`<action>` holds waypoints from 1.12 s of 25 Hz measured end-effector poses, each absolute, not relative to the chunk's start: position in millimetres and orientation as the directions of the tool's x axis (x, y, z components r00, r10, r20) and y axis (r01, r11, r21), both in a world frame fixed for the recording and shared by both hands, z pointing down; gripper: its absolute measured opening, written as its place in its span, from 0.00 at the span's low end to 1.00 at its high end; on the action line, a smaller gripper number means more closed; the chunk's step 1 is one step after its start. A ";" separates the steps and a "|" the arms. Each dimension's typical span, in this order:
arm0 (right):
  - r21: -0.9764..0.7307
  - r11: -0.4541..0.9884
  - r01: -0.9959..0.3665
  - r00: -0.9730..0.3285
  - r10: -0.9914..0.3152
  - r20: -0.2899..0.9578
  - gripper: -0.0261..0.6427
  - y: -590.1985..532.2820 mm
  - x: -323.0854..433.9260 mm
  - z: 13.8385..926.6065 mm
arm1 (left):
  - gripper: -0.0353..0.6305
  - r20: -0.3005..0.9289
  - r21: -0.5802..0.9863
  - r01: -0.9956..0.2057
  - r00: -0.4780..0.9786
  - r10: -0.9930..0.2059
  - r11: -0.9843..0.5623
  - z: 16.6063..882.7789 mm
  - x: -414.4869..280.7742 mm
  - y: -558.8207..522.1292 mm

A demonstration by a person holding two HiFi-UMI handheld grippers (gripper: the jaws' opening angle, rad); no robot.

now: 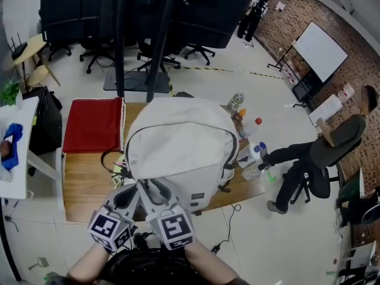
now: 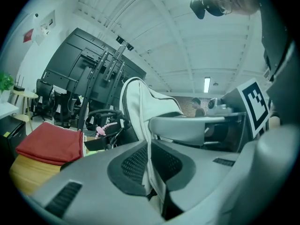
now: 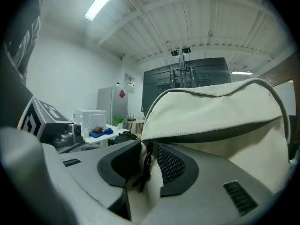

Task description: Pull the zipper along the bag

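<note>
A cream backpack (image 1: 178, 141) lies on the wooden table (image 1: 83, 183), and both grippers are at its near edge. My left gripper (image 1: 129, 192) is shut on a fold of the bag's cream fabric (image 2: 151, 172), which runs up between the dark pads (image 2: 133, 165). My right gripper (image 1: 155, 190) is just right of it. In the right gripper view its jaws (image 3: 145, 161) stand open. The dark zipper pull cord (image 3: 143, 170) hangs loose in the gap under the bag's zipper edge (image 3: 211, 137), and the pads (image 3: 176, 168) are clear of it.
A red cloth (image 1: 92, 123) lies on the table's left part, with black cables (image 1: 113, 162) beside the bag. Bottles (image 1: 237, 104) and spray bottles (image 1: 256, 150) stand at the table's right edge. A person (image 1: 332, 147) sits on a chair to the right. A black stand (image 1: 122, 40) is behind.
</note>
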State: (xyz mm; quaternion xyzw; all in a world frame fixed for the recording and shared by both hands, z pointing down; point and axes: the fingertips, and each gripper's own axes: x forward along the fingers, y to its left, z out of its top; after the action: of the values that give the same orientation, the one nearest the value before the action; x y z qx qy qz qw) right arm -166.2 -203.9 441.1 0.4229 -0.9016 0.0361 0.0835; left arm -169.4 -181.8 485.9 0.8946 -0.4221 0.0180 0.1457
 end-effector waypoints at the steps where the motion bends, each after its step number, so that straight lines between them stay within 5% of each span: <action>1: 0.004 0.642 -0.767 -0.630 -0.754 0.184 0.22 -203.3 -166.7 441.2 | 0.10 0.156 0.249 -0.759 0.644 -0.749 -0.601 485.5 -169.7 -181.9; 10: 0.003 0.618 -0.786 -0.604 -0.770 0.205 0.12 -206.8 -158.0 447.1 | 0.10 0.163 0.253 -0.751 0.654 -0.739 -0.610 482.9 -169.3 -182.0; 28: 0.005 0.629 -0.778 -0.617 -0.765 0.186 0.09 -206.4 -156.6 439.0 | 0.09 0.131 0.283 -0.767 0.626 -0.769 -0.576 480.3 -172.4 -182.5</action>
State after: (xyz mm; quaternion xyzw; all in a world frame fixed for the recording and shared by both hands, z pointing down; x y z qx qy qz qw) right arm -156.6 -206.4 439.0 0.4292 -0.8984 0.0378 0.0854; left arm -172.4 -182.5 480.3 0.8876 -0.4326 -0.0032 0.1581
